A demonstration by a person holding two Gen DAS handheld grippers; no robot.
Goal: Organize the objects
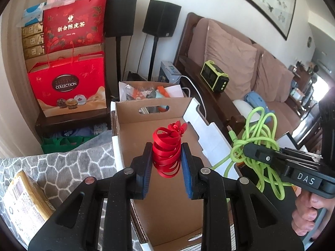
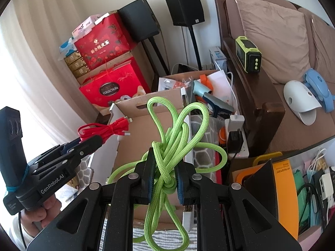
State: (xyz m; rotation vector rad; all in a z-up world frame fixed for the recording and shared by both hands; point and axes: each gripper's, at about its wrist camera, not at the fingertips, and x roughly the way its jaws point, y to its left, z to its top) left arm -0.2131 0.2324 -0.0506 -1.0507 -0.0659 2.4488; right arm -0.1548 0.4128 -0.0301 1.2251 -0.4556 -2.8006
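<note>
Left tool pinches a red cable bundle above the cardboard box (open-topped); right tool pinches a green rope.

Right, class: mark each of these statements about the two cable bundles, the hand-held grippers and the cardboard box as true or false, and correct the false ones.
1. The left hand-held gripper is shut on the red cable bundle. True.
2. The right hand-held gripper holds a blue cable. False: it is shut on the green cord bundle.
3. The red cable bundle already lies on the floor of the open cardboard box. False: it hangs between the pads, above the box.
4. A green and black device sits on the wooden sofa arm. True.
5. The two black speakers lie on the sofa cushions. False: they stand on poles by the wall.
</note>
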